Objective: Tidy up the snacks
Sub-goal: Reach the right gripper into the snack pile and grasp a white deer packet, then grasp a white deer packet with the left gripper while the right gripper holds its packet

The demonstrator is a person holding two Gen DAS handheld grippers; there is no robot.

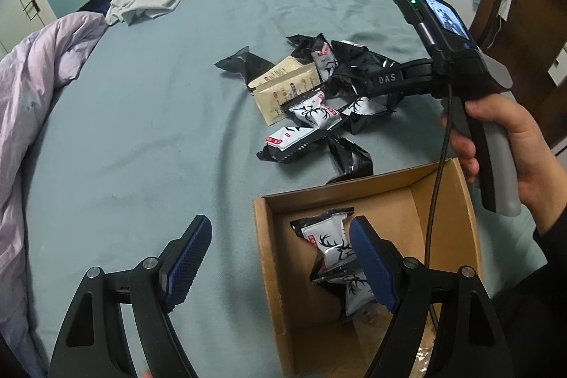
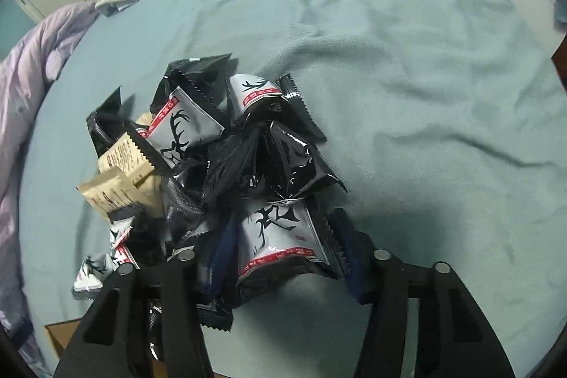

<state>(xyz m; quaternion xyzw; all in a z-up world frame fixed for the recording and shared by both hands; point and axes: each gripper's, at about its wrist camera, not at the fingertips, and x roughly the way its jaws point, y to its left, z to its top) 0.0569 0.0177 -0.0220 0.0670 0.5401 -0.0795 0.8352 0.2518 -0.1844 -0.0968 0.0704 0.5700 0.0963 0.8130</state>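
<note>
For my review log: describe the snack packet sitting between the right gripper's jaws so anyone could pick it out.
On the teal bedsheet lies a pile of snack packets. At its near edge, between the right gripper jaws, is the deer-antler packet. Unlike its neighbours, it faces the camera closest, its red band at the bottom.

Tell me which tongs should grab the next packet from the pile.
Right, probably. The right tongs are open with a black-and-white deer-print snack packet between their fingers at the pile's near edge. The left tongs hang open over the brown cardboard box, away from the pile.
</note>
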